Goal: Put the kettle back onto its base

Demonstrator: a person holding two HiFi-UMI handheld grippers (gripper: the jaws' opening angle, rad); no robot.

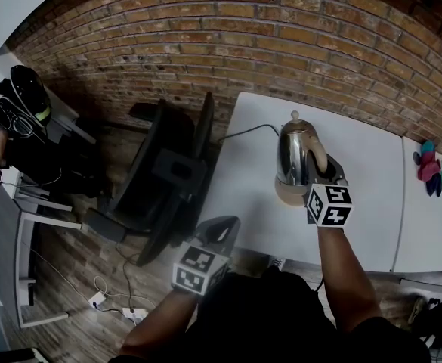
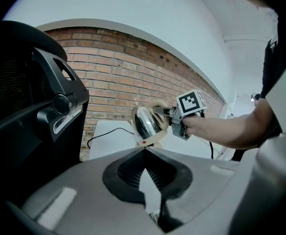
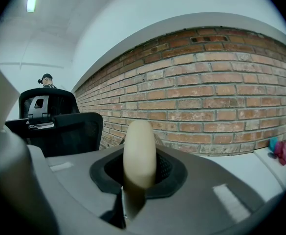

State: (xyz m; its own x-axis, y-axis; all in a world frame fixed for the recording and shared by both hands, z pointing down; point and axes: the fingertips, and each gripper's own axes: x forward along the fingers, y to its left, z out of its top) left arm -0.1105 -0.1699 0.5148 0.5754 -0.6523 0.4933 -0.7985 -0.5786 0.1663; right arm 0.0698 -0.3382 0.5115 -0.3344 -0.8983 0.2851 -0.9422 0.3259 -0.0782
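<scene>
Head view: kettle point(image 1: 296, 156) upright at its corded base point(image 1: 284, 195) on table point(image 1: 243, 195), right gripper point(image 1: 328, 172) at handle; left gripper view: left gripper point(image 2: 143, 152) fingers together, empty; right gripper view: fingers clamped on handle point(image 3: 139, 153), so seating unconfirmed, release outstanding.

Office — black mesh swivel chair point(image 1: 168, 169), white desks point(image 1: 243, 195), wood floor point(image 1: 62, 278), brick wall point(image 1: 281, 44) behind.

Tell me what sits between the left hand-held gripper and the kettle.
Only bare white table: the head view shows nothing between the left hand-held gripper and the kettle.
</scene>
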